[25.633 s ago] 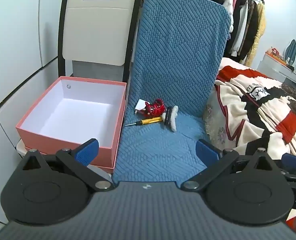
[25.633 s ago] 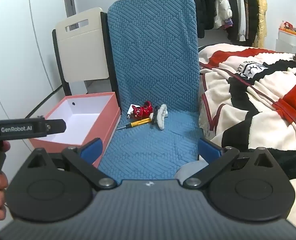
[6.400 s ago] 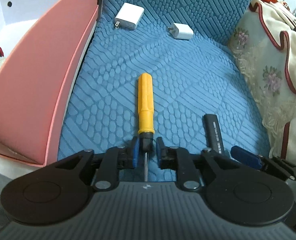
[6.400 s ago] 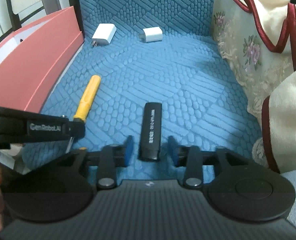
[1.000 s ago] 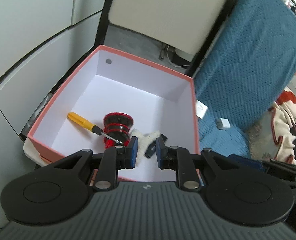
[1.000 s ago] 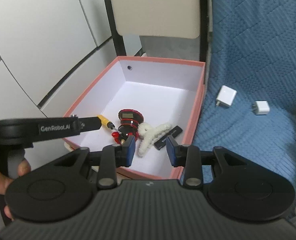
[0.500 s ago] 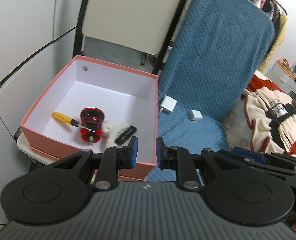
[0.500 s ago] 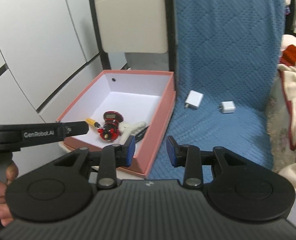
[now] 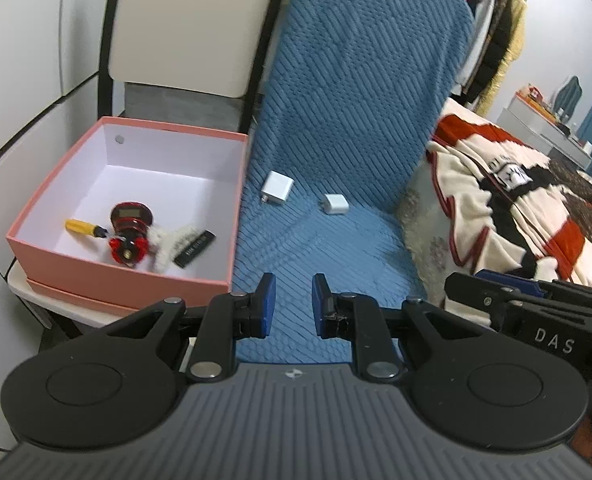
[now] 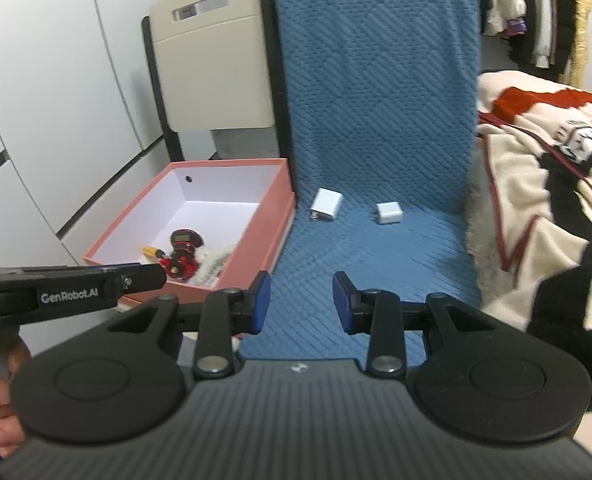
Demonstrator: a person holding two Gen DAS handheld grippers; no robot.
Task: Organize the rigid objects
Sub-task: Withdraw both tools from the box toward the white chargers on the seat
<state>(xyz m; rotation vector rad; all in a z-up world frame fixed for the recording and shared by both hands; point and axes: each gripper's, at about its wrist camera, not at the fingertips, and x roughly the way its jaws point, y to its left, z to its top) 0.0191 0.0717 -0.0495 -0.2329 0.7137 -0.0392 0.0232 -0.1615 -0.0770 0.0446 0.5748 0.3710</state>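
Left wrist: rigid pink box [image 9: 116, 276], quilted seat [image 9: 328, 248]

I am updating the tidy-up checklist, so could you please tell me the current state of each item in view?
pink box: open, lidless.
yellow screwdriver: lying in box.
red gadget: in box.
black stick: in box.
larger white charger: on blue seat.
smaller white charger: on blue seat.
left hand-held gripper: empty, narrow gap.
right hand-held gripper: empty, open.

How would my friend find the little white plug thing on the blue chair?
Look at the blue chair seat, next to the pink box. Two white chargers lie near its back. Yours is the smaller square one, farther from the box than the bigger charger.
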